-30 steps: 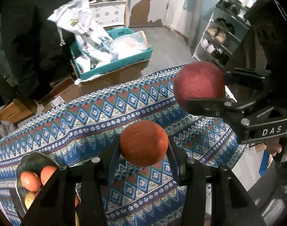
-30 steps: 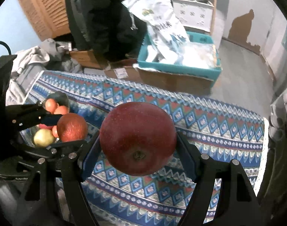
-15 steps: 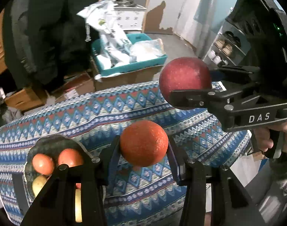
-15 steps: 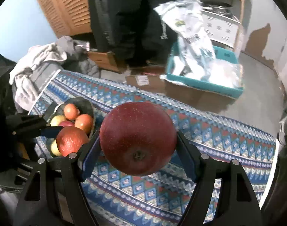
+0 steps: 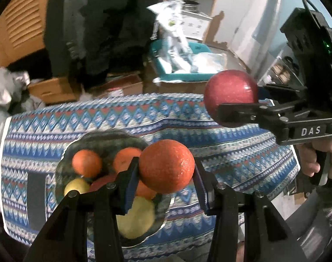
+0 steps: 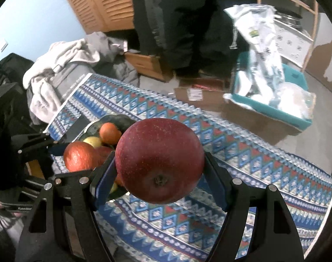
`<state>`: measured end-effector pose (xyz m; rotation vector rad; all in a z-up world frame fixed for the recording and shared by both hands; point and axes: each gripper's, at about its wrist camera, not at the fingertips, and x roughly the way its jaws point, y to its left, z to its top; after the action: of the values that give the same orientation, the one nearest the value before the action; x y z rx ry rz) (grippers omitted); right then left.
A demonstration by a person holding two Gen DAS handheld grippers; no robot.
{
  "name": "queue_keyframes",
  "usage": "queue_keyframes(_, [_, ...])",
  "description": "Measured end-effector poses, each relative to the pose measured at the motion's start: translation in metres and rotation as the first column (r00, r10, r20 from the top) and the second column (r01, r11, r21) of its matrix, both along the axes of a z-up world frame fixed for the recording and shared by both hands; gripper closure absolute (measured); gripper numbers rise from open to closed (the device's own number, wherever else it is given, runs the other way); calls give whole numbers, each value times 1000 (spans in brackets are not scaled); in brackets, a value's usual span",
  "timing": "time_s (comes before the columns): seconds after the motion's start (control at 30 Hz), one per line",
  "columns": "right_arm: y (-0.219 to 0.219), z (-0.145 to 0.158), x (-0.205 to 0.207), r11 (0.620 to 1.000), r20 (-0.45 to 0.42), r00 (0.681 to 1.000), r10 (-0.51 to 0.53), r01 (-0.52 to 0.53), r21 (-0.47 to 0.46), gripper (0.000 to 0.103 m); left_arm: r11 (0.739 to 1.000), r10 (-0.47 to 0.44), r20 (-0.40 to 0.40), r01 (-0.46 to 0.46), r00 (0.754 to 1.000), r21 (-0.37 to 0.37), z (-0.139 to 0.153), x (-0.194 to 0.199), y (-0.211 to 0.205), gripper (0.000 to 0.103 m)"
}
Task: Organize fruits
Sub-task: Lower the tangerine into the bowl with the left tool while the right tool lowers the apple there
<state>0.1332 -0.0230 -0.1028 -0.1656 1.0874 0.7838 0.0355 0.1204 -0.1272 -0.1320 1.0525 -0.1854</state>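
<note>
Above the patterned desk (image 5: 231,152), the left tongs (image 5: 167,172) clamp an orange (image 5: 166,166) over the dark fruit bowl (image 5: 105,139), seemingly ready to drop it among the oranges there, while the right tongs (image 6: 159,174) grip a red apple (image 6: 159,161) alongside.

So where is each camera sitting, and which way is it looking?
Left wrist view: sits on the left tool, looks down along its fingers at the orange it grips, the fruit bowl beyond; the right tool and a hand show at right.
Right wrist view: sits on the right tool, looks down at the red apple it grips; the left tool shows at left.
Both share: orange, apple, bowl, patterned tablecloth.
</note>
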Motion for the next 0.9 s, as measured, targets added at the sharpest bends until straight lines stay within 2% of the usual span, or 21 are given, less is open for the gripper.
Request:
queue_keyframes(0.23, [46, -16, -2, 998, -39, 997, 67, -67, -4, 27, 993, 114, -51, -116, 992, -21, -23, -16, 49, 55])
queue_keyframes(0.43, [82, -30, -6, 992, -60, 991, 120, -121, -16, 27, 986, 168, -78, -168, 983, 5, -40, -27, 73, 55])
queue_keyframes(0.9, [146, -83, -15, 975, -132, 973, 188, -201, -92, 27, 976, 218, -192, -220, 957, 10, -82, -34, 87, 55])
